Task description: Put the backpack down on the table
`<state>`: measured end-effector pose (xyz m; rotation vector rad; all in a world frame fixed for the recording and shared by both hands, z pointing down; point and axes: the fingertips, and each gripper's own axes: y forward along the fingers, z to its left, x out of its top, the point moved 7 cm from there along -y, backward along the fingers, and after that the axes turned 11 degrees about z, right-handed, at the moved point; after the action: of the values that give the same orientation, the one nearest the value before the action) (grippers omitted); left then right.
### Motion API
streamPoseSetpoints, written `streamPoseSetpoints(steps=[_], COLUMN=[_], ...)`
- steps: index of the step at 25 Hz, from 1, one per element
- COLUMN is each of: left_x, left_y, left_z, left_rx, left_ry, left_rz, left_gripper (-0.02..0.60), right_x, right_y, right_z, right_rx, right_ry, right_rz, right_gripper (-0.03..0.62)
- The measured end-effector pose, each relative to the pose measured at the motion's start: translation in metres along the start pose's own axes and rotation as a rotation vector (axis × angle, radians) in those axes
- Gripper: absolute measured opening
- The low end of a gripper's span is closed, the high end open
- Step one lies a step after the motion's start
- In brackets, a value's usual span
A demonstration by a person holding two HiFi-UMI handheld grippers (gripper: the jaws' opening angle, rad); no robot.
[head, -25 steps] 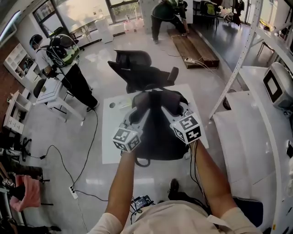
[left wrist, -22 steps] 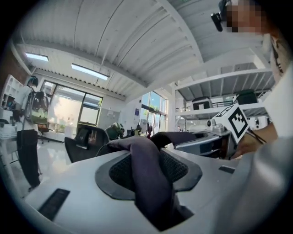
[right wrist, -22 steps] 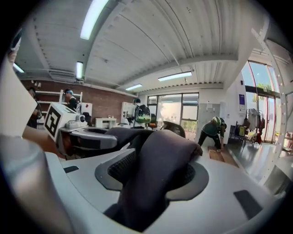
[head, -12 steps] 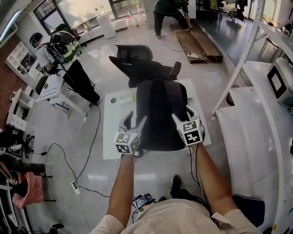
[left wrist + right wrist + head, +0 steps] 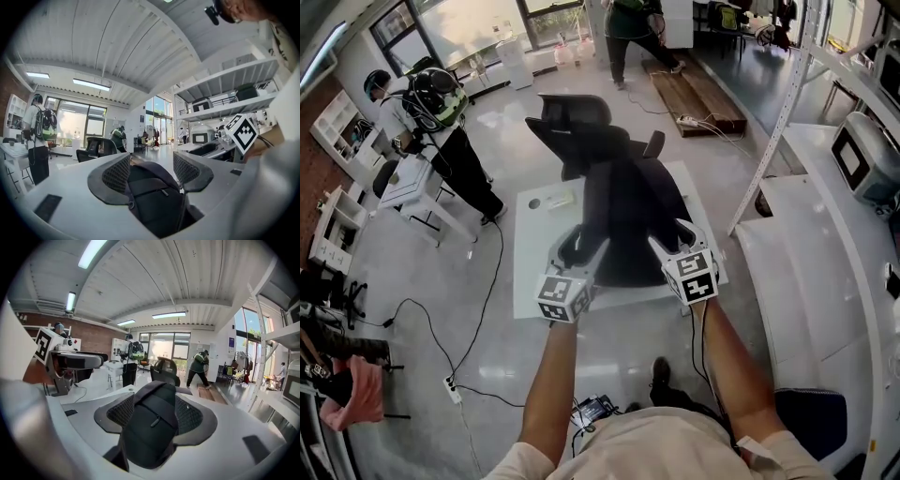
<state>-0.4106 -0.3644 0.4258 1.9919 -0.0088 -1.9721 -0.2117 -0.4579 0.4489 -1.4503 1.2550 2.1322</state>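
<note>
The black backpack (image 5: 628, 211) lies flat on the white table (image 5: 539, 277), its top toward the office chair. My left gripper (image 5: 579, 249) hovers at the pack's near left corner, jaws wide apart. My right gripper (image 5: 676, 240) sits at the near right corner, also spread wide. In the left gripper view the backpack (image 5: 157, 199) shows between and below the left gripper (image 5: 150, 172), touching neither pad. The right gripper view has the backpack (image 5: 151, 425) standing in front of the right gripper (image 5: 157, 414), whose mesh pads stand clear on both sides.
A black office chair (image 5: 581, 127) stands just beyond the table. At the left, a person wearing a green backpack (image 5: 441, 117) is beside a small white desk (image 5: 403, 183). White shelving (image 5: 825, 253) runs along the right. Cables (image 5: 478, 309) trail over the floor.
The backpack was held up in both shut grippers; it now rests on the table. Both sets of jaws have opened and the grippers have drawn back toward me and lower.
</note>
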Motion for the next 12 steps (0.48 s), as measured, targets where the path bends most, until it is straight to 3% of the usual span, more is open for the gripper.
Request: streamPoseSetpoints(steps=[6,7,9,12], left_x=[0.029,0.032,0.037,0.047], left_y=[-0.055,-0.064,-0.082,-0.113], left_z=[-0.033,-0.039,-0.049,-0.063], left_rx=[-0.052,-0.061,-0.08,-0.099], left_ry=[0.054,0.066,0.087,0.113], left_rz=[-0.09,-0.102,-0.127,-0.162], left_gripper=[0.276,0.276,0.273,0.214], right_x=[0.017,0.02,0.026,0.036], right_y=[-0.058,-0.069,-0.091,-0.123], right_z=[0.037,0.044,0.059,0.085], right_rx=[0.028,0.029,0.033,0.063], right_ry=[0.013,0.003,-0.023,-0.051], right_rz=[-0.105,-0.126,-0.168,-0.223], right_gripper=[0.247,0.223,0.049,0.04])
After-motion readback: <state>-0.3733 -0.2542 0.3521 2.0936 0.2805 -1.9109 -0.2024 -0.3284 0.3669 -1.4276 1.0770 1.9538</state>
